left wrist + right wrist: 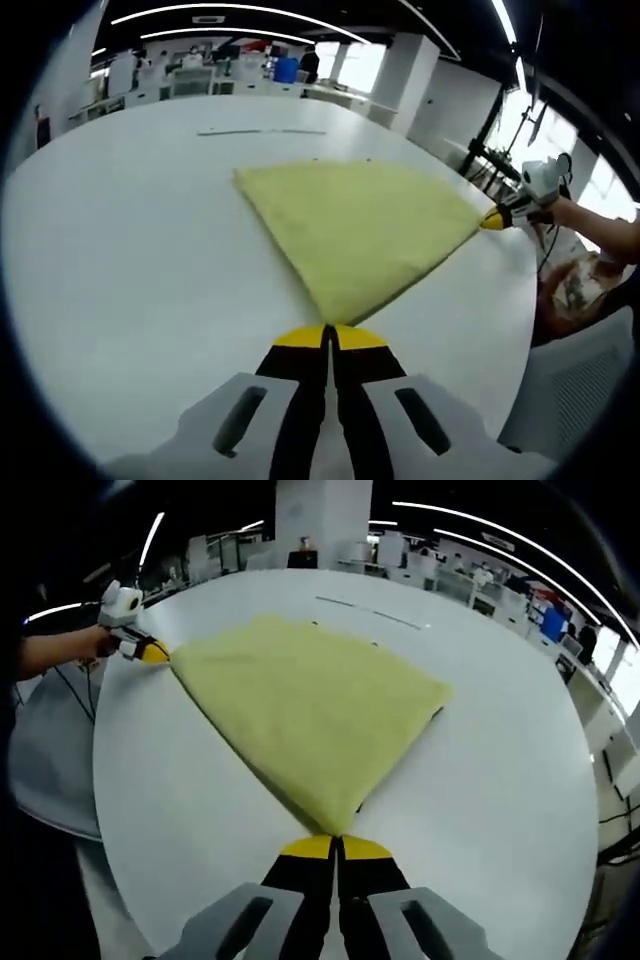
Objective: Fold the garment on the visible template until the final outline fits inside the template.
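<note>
Closest in the left gripper view, the left gripper (328, 338) has its yellow-tipped jaws pressed together on the near corner of the yellow garment (360, 225). That cloth lies flat on the white table (130, 260), spread into a rough triangle. Further right, at the cloth's far right corner, the right gripper (493, 221) pinches the fabric, with a person's hand (560, 205) behind it.

From the right gripper view, the left gripper (156, 653) shows at far left, nipping one corner of the garment (310, 710), a hand (100, 640) on its handle. Centre bottom, the right gripper (336, 846) is clamped shut on the nearest corner. Beyond the cloth, thin dark template lines (370, 613) mark the table (500, 770).
</note>
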Tool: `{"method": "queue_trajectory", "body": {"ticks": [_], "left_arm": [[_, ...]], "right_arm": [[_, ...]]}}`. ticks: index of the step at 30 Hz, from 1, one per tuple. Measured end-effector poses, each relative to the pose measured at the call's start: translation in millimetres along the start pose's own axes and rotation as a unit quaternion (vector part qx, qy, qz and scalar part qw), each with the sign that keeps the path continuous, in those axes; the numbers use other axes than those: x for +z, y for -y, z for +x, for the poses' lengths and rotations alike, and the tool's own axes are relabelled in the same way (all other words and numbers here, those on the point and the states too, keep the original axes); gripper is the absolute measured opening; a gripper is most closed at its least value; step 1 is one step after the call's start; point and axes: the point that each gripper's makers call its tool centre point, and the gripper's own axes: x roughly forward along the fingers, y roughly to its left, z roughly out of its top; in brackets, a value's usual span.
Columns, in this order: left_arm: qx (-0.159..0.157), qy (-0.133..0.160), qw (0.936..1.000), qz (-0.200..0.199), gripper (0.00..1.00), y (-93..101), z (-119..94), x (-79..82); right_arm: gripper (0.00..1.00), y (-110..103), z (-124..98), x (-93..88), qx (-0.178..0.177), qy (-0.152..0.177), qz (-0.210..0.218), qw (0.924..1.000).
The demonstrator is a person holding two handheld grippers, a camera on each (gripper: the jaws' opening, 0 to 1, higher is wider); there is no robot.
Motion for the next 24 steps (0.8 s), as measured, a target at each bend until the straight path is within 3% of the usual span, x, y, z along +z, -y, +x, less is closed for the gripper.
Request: {"method": "queue_trajectory", "body": {"ticks": [24], "left_arm": [[0.010,-0.011,0.9997,0.017,0.00,11.6,-10,-14.7]], "right_arm": [[0.00,-10,-10,-13.6,0.000,0.006,0.035,0.9994]]}}
